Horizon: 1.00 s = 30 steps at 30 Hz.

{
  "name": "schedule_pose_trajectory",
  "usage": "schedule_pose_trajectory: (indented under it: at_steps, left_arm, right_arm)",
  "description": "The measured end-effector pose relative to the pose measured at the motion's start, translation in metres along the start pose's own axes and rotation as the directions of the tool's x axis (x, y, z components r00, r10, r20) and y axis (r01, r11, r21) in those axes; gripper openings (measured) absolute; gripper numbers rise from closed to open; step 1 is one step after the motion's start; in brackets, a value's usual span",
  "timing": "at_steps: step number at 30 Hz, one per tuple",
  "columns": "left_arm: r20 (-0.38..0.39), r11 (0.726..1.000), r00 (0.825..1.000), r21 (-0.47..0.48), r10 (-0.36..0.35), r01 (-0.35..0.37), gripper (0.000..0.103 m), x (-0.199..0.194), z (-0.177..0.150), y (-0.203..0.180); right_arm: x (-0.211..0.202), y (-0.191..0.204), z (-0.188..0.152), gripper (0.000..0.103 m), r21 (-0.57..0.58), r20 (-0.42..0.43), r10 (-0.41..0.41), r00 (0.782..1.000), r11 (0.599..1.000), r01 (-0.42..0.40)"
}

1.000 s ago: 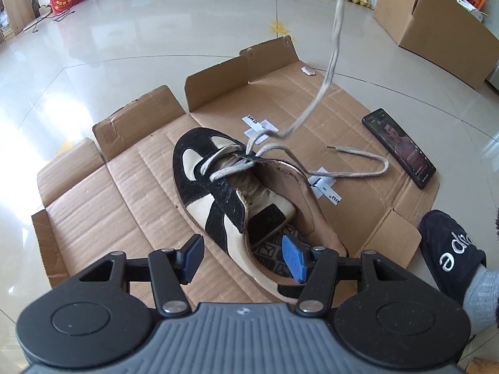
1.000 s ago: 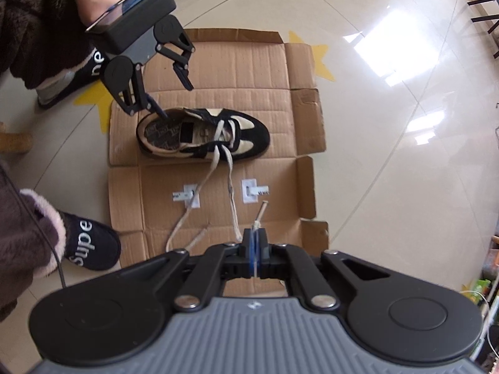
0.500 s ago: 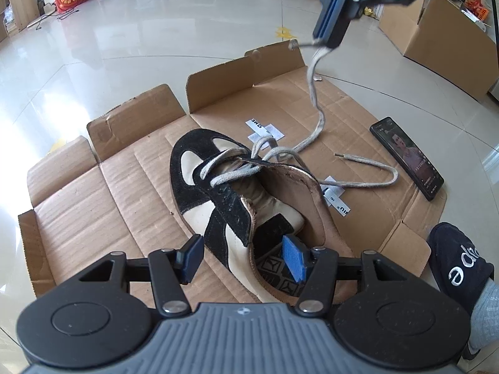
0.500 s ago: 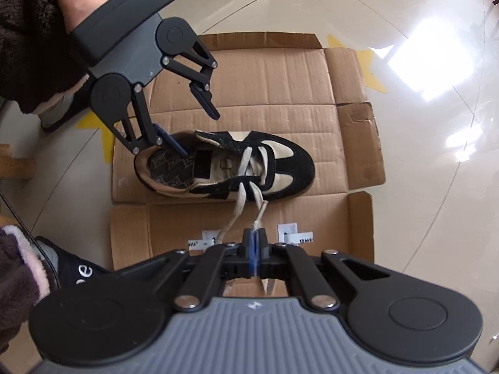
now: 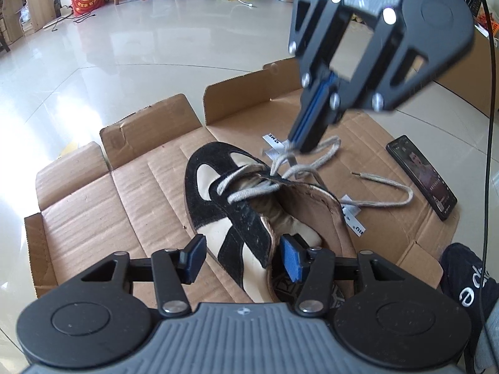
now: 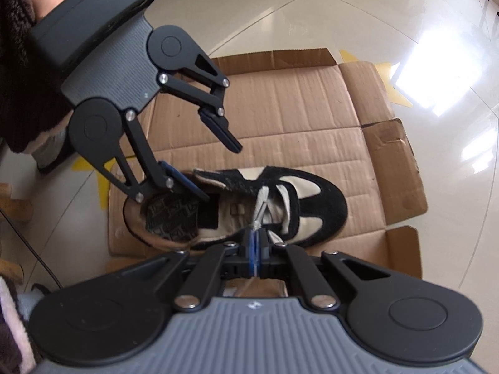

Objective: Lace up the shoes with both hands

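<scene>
Pinching the lace (image 6: 261, 205), right gripper (image 6: 254, 243) meets shoe (image 6: 312, 199)

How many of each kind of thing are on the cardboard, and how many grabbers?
Shoe: 1
Shoelace: 1
Phone: 1
White labels: 2
Grippers: 2, the left gripper closing around the shoe's side wall, the right gripper shut on the shoelace
Total: 7, all on one flattened cardboard box.
</scene>
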<state>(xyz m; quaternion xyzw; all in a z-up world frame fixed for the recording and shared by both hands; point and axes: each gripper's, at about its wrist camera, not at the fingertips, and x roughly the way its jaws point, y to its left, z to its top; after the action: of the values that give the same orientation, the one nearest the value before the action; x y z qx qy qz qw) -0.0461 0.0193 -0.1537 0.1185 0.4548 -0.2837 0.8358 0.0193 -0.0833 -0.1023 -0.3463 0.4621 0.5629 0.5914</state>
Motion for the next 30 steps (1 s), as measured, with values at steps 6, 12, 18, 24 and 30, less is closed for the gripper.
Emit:
schedule_pose_trajectory:
  at_steps: [6,12,18,24,30]
  left_arm:
    - [0.015,0.994,1.000,0.103,0.025,-0.026,0.034,0.006,0.008,-0.015]
    - [0.023,0.988,0.999,0.145,0.045,-0.048,0.017,0.006,0.009,-0.019]
    - [0.017,0.991,0.999,-0.126,-0.038,0.040,0.009,0.002,0.005,0.019]
    - [0.024,0.856,0.983,-0.489,-0.181,0.169,0.009,0.011,-0.007,0.065]
    - [0.028,0.833,0.980,-0.522,-0.196,0.182,0.010,0.011,-0.008,0.067]
  right_arm:
    - [0.016,0.003,0.000,0.001,0.015,0.012,0.015,1.000,1.000,-0.015]
    - [0.028,0.003,0.000,0.001,0.035,0.045,0.012,0.999,0.999,-0.013]
    - [0.032,0.004,-0.006,0.001,0.074,0.085,0.009,0.996,0.997,-0.016]
    - [0.039,0.005,-0.005,0.001,0.110,0.090,0.002,0.996,0.994,-0.012]
    - [0.045,0.003,0.001,0.001,0.136,0.051,0.013,0.999,0.991,-0.020]
